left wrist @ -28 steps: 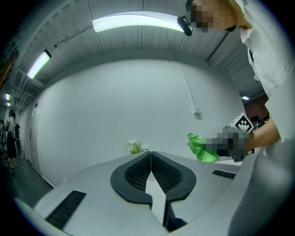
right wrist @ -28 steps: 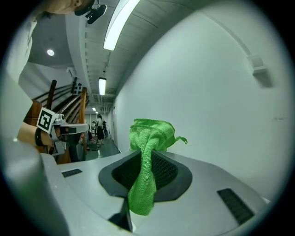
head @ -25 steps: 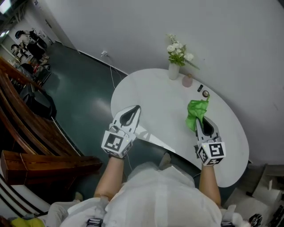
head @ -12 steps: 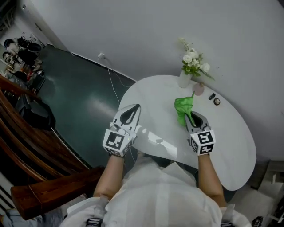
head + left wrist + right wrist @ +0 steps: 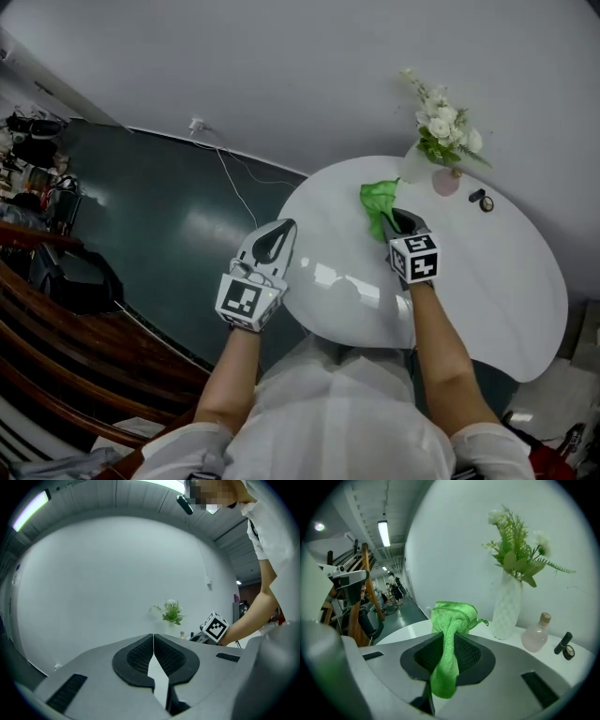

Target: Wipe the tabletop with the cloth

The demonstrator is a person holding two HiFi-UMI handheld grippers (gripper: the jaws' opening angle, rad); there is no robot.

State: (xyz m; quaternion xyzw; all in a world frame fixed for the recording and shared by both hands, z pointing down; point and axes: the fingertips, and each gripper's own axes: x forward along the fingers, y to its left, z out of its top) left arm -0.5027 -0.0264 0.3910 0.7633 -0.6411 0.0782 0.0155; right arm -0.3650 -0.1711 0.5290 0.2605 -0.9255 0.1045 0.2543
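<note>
**Item: green cloth, held in the right gripper, at the far side of the white table**

- Green microfibre cloth point(image 5: 449, 634): one twisted strip is pinched between the fingers of the right gripper point(image 5: 451, 641), which are clamped on it. The rest bunches in a loose wad ahead of the tips. In the head view the wad point(image 5: 377, 201) lies over the far part of the table point(image 5: 487, 281). Contact with the surface looks likely but cannot be confirmed.
- Handling, as judged: light, soft and limp. It will drag and fold rather than push flat. The present hold on a gathered strip suits pulling strokes, and a wider pinch would spread more cloth on the surface. There is no breakage risk in the cloth itself.
- Left gripper point(image 5: 153, 639): fingers together with nothing between them. It is held off the near left rim of the table, above the dark floor point(image 5: 178, 216).
- Nearby, just beyond the cloth: white textured vase point(image 5: 506, 607) with white flowers point(image 5: 516, 550), a small pink bottle point(image 5: 535, 635) and a small dark object point(image 5: 565, 645). The vase is tall and probably easy to tip, so strokes should keep clear of it.
</note>
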